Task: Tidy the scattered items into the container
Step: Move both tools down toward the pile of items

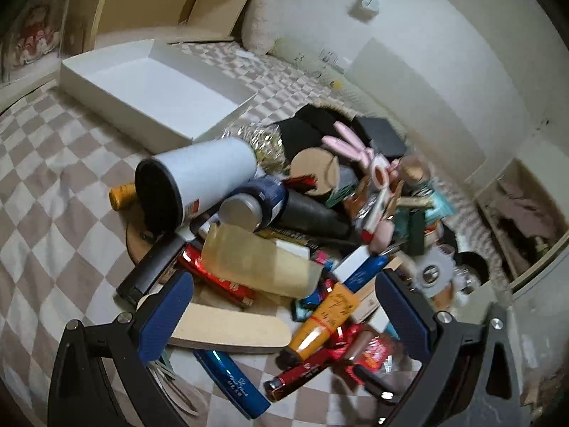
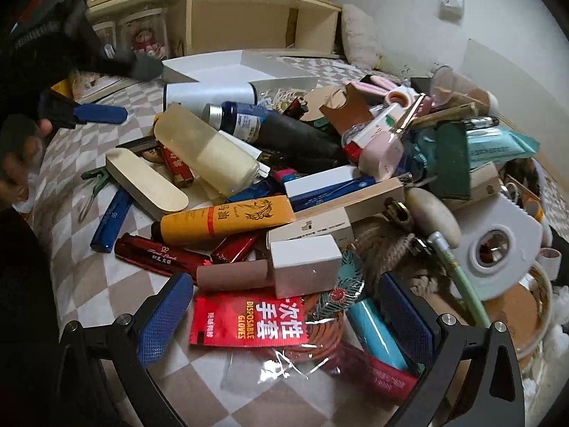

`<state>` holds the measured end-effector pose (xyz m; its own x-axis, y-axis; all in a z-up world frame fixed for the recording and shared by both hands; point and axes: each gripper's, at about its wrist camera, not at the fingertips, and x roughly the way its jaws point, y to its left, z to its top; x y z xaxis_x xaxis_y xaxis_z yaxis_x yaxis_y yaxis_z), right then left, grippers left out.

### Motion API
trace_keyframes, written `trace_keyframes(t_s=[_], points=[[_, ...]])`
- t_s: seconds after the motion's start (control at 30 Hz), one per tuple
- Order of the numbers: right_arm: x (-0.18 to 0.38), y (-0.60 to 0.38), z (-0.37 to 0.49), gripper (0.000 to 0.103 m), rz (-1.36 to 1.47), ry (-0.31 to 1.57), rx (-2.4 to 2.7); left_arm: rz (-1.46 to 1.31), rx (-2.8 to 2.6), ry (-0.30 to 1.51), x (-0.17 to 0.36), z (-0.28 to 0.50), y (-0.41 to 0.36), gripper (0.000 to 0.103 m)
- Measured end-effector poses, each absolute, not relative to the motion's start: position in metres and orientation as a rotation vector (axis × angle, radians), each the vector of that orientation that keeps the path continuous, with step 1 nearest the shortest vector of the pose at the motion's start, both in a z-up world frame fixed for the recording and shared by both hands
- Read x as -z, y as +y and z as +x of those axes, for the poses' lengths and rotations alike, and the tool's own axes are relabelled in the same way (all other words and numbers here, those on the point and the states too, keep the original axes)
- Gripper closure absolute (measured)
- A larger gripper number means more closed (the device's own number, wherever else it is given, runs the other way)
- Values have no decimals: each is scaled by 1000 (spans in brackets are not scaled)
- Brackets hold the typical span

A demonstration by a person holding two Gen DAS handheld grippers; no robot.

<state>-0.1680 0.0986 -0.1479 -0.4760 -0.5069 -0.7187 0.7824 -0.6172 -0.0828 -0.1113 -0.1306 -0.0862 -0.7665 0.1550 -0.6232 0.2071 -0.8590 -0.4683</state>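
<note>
Plainly, both grippers, left (image 1: 281, 306) and right (image 2: 284, 306), hovered with jaws spread over the pile; the white box (image 1: 149, 92) sat empty behind it.

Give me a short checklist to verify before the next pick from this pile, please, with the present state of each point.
1. White box open and has room: ok, nothing shows inside.
2. Left gripper free: ok, jaws apart, nothing between them.
3. Right gripper free: ok, jaws apart above the red disposable gloves packet.
4. Easy item near the left gripper: ok, the orange tube lies on top, between the fingers.
5. Pile stable: not ok, the white cylinder and the yellowish bottle lean on other items.
6. Path to the box clear: cannot tell.
</note>
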Motion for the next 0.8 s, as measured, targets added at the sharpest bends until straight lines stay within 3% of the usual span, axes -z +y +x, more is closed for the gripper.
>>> trace_keyframes(t_s=[0.3,0.6,0.8], points=[[161,86,-178,0,906,562,2074,1195,3016,343,53,-124,-118,0],[160,85,-181,0,923,541,2075,1635,3039,-419,65,-115,-84,0],[158,85,-185,7,971,465,2065,2090,2924,-483,101,-111,-77,0]])
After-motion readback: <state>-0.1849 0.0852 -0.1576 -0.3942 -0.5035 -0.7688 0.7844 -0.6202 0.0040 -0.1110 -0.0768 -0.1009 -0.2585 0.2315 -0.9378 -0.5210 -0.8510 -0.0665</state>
